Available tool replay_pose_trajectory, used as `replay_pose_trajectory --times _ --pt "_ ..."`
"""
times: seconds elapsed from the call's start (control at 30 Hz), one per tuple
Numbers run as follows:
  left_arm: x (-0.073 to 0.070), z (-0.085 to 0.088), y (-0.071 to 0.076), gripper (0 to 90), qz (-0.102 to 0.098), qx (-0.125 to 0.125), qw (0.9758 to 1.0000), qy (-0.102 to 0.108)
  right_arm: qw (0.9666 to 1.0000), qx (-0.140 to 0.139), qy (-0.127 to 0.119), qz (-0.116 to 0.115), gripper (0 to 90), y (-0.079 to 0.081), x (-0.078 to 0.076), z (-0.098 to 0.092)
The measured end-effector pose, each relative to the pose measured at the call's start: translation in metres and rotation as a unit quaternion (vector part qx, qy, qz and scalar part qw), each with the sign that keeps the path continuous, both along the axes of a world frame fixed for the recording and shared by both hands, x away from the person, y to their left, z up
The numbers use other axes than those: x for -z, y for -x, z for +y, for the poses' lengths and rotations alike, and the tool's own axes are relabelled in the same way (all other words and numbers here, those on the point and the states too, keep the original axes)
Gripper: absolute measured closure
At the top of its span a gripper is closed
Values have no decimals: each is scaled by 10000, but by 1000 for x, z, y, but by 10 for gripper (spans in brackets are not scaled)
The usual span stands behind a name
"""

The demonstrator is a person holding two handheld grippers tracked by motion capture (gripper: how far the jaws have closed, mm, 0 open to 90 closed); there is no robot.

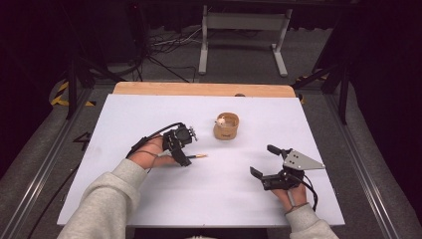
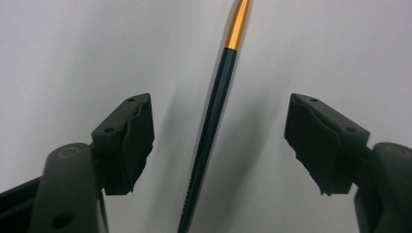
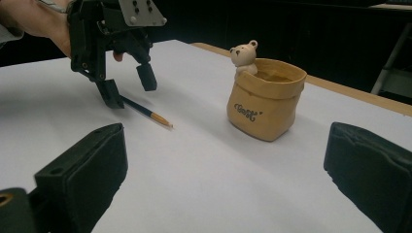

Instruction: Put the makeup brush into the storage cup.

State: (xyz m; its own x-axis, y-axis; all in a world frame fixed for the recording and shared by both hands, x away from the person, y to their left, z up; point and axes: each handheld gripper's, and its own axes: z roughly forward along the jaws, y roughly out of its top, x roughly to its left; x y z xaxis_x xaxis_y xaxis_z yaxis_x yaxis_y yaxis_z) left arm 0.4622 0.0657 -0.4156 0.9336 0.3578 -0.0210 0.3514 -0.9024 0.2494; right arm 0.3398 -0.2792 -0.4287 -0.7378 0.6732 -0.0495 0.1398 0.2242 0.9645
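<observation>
**Spotter:** Tool first: your left tool (image 1: 185, 149) hangs over the pen (image 2: 210, 128) with its jaws spread wide, one on each side of the dark shaft, neither pad touching it as far as the left gripper view shows. Nothing is gripped yet.

**Operator:** And where does the pen lie?

**Spotter:** Flat on the white bench (image 1: 149, 199), on your side of the bear pot (image 1: 226, 127) and off to its left, well apart from it. The gold ferrule end points roughly toward the space in front of the pot; the dark end runs back under your left tool.

**Operator:** So which step are you calling?

**Spotter:** I judge you are at the pick-up, lined up but not closed. Your right tool (image 1: 265, 164) also stands open, holding nothing, on your side of the pot and off to its right.

**Operator:** What does the next move need?

**Spotter:** Lower the left tool until the pads bracket the shaft, then close squarely. The pen is thin and round, so you'll want it centred between the pads or it may roll away. After that, you probably lift and carry it to the pot's open mouth, clear of the little bear on the rim.
</observation>
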Motion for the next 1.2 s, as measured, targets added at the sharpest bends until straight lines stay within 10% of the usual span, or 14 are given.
replay_pose_trajectory --times 1.2 --pt "6 -4 0 811 65 153 9987 -476 10000 -10 -35 2 21 0 0 -1"
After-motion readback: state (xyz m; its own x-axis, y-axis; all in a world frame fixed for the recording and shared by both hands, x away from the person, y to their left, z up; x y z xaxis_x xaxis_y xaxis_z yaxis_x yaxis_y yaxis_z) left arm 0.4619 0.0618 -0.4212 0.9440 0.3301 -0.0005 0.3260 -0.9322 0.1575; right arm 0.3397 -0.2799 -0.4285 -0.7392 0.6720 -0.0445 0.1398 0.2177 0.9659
